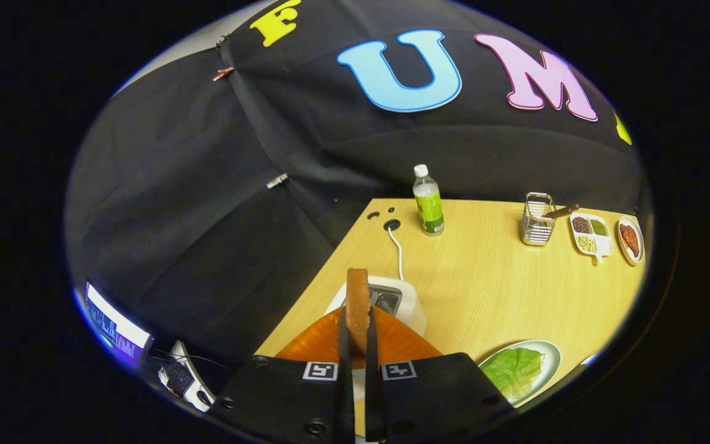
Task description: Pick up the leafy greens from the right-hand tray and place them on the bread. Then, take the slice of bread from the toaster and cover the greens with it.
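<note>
A slice of bread [357,305] stands on edge between the closed fingers [358,345] of a hand-held gripper, pinched from both sides and lifted just clear of the toaster [409,302] behind it, whose white cord [397,250] runs back to a hole in the tabletop [490,290]. That suggests the work is in its second half: the top slice appears to be out of its slot and ready to carry. Whether the first half is finished is harder to judge, since the plate [553,361] just to the right of the fingers holds leafy greens [515,370], and the pictures do not show if bread lies under them or if this is the tray they were to be taken from. What is left, on that reading, is to carry the slice to the right and lay it flat over the greens. Beyond the toaster a bottle [428,200] stands upright near the far edge of the tabletop; further right are a wire basket [538,220] with a brown-handled tool, a divided dish [590,234] of beans and a small plate of reddish food [630,239], all well apart from the short path between toaster and greens, which looks open.
</note>
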